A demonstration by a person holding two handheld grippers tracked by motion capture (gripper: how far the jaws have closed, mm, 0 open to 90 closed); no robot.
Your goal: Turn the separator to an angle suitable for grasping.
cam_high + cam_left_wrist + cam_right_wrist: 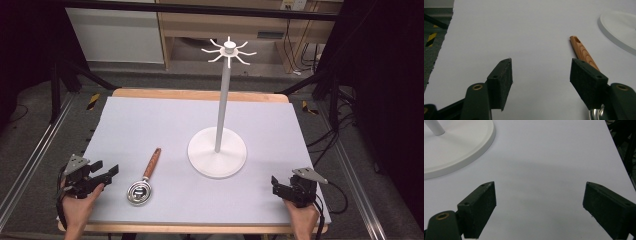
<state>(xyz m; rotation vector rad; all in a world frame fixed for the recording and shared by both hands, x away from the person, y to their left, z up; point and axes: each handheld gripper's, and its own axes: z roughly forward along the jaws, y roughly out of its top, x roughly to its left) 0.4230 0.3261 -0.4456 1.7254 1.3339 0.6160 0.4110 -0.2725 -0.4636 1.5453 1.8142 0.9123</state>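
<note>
A metal strainer spoon with a wooden handle (151, 164) lies on the white table mat (150, 125); its round steel bowl (139, 192) points toward the front edge. A white stand (218, 152) with a tall pole and hooked arms at the top (229, 51) rises from a round base mid-table. My left gripper (109, 173) rests open at the front left, just left of the spoon; in the left gripper view the handle (584, 51) shows beyond the right pad (586, 82). My right gripper (276, 184) sits open at the front right, nothing between its pads (480, 207).
The stand's base (456, 150) lies ahead and left of the right gripper. The mat's edges sit close to both hands. Metal frame rails, cables and a wooden shelf unit (260, 25) surround the table.
</note>
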